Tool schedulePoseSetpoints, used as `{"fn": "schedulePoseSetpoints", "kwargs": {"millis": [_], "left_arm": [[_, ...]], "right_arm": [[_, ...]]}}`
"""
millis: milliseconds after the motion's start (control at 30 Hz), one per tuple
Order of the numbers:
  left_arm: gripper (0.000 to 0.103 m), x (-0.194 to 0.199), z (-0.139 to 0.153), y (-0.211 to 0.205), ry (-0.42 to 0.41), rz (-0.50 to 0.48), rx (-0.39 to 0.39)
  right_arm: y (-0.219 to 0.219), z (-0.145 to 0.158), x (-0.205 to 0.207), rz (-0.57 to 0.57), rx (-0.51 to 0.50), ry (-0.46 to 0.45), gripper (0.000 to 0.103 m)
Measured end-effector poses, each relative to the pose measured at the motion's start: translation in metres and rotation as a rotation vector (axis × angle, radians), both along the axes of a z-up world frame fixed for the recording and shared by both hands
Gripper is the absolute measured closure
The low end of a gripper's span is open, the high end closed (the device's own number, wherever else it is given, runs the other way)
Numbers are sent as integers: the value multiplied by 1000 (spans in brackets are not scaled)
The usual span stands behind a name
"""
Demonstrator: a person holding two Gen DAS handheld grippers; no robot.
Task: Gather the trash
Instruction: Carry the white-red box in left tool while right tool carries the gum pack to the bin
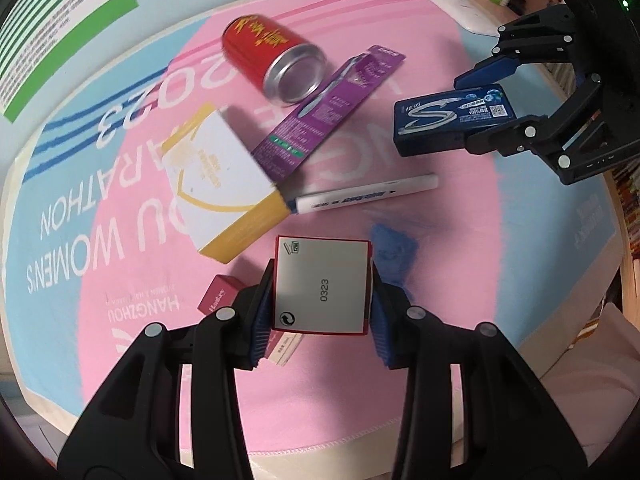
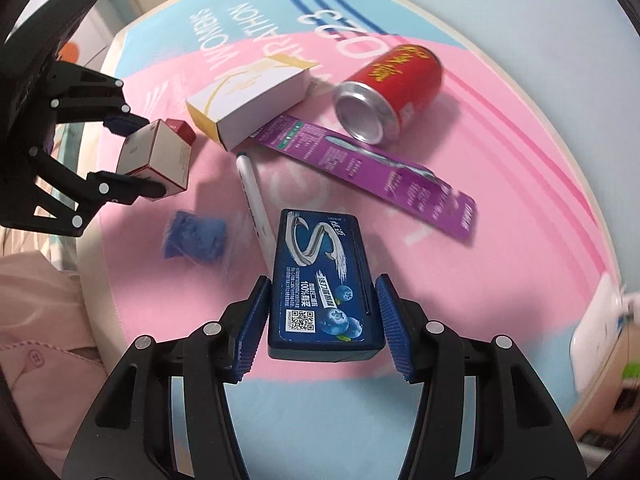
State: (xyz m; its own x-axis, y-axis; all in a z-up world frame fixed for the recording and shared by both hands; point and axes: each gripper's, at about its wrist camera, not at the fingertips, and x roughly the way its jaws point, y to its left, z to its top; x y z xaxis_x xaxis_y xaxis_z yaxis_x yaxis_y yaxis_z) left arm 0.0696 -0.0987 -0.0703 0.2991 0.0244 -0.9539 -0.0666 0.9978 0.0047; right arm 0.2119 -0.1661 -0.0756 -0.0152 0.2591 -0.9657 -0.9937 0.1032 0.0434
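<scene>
— Looking at the left gripper (image 1: 322, 294), what has it got?

— A small red-edged box (image 1: 322, 288) with a grey face printed 0323, pinched between both blue pads and lifted off the pink and blue cloth (image 1: 460, 220) that covers the tabletop. From the right wrist view the same box (image 2: 158, 158) hangs clear of the cloth, out by the tabletop's left edge.

— And the right gripper (image 2: 324, 320)?

— Clamped on a dark blue gum pack (image 2: 322, 284) (blueberries and a QR code on its face), pads pressing its two long sides. The left camera shows that pack (image 1: 452, 118) held up in the air off towards the right edge.

— What lies on the cloth?

— Mid-tabletop, a red can (image 1: 276, 64) on its side, open silvery end turned towards us. Just beside it a long purple card (image 1: 328, 110), running diagonally, one end tucked against a white and yellow carton (image 1: 224, 184). A white marker (image 1: 360, 198) lies between that carton and the middle of the cloth, its tip touching the carton's corner.

— Anything nearer the front edge?

— A crumpled blue scrap (image 1: 394, 248) right behind the left gripper's pad, and a small pink box (image 1: 220, 294) partly hidden behind the gripper. A green-striped paper (image 1: 52, 20) sits at the far left corner, though whether it lies on the tabletop I cannot tell.
</scene>
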Motion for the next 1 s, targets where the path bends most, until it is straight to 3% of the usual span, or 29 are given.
{"fn": "schedulePoseSetpoints", "kwargs": {"millis": [433,767,1000], "left_arm": [[65,9,12,-30,-32,-206,9],[65,-12,17,-42,-61,-521,16],[65,-36,16,-57,-69,-784,30]], "right_arm": [[-64,21,-14,-255,33,-15,49],[-98,36,-53,-582,38,-53,49],[-121,49,-113,-824,63,-84,49]]}}
